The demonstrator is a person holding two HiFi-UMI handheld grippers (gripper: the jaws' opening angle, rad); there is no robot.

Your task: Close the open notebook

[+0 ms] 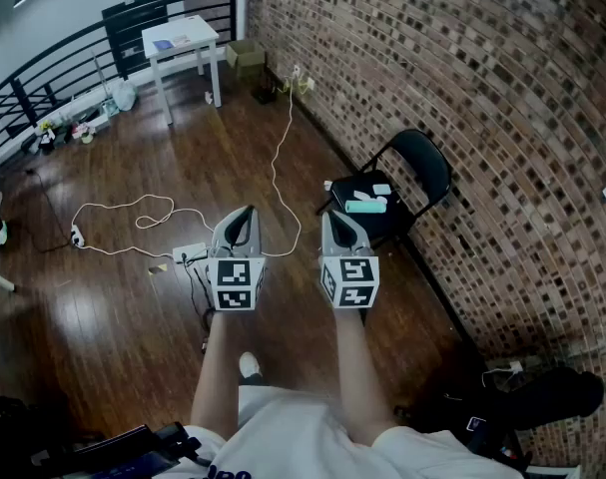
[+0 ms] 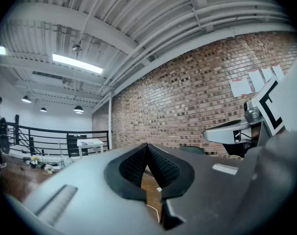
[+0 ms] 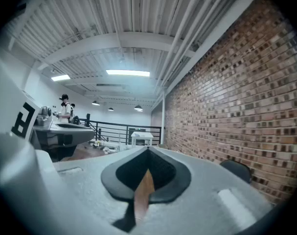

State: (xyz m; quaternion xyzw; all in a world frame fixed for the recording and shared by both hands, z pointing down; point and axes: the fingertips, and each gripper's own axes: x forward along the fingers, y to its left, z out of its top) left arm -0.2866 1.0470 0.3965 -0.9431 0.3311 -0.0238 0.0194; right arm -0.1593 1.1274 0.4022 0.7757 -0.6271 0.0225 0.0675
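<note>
The left tool (image 1: 247, 212) and right tool (image 1: 334, 216) hang clenched on nothing, well apart from the black folding chair (image 1: 423, 164) whose seat perhaps carries the dark open notebook (image 1: 355, 191), a light, floppy thing best taken by its cover's free edge.

Head cam high, steeply down over L gripper (image 1: 245, 212) & R gripper (image 1: 333, 217) to floor (image 1: 113, 307), gripper cams level, close behind own jaws, all share brick wall (image 1: 462, 58), table (image 1: 181, 36).
</note>
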